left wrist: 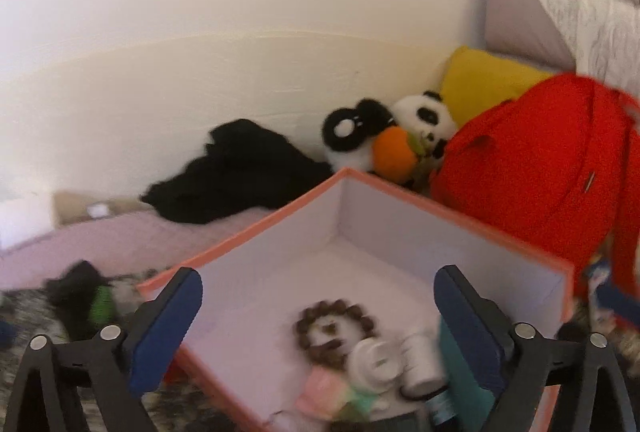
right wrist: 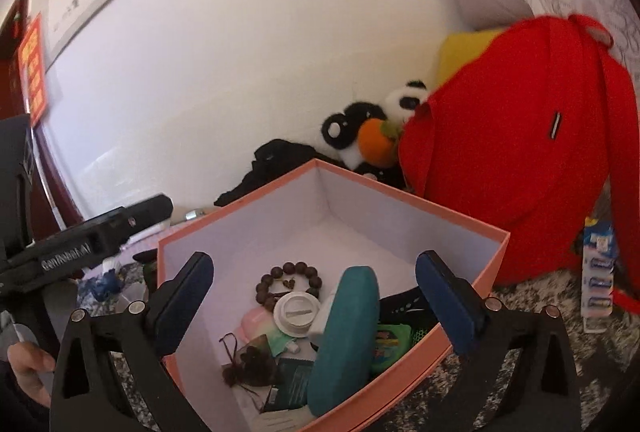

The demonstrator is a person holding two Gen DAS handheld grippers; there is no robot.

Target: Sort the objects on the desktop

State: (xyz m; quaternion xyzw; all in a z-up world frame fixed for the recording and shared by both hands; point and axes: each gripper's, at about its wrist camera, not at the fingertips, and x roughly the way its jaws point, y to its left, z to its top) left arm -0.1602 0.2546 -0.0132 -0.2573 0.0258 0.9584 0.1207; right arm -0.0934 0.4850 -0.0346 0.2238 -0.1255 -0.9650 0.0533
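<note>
Both tongs spread wide over the pink box, nothing held.

Left wrist: my left gripper (left wrist: 318,316) gapes empty above the pink box (left wrist: 472,220); a bead bracelet (left wrist: 334,328), blurred, lies inside near. Right wrist: my right gripper (right wrist: 314,296) is spread too, gripping nothing, the teal case (right wrist: 346,336) leaning in the box's near right.

A mottled grey surface (right wrist: 540,364) carries the pink box (right wrist: 472,296), red backpack (right wrist: 512,151) and battery pack (right wrist: 598,272)
</note>
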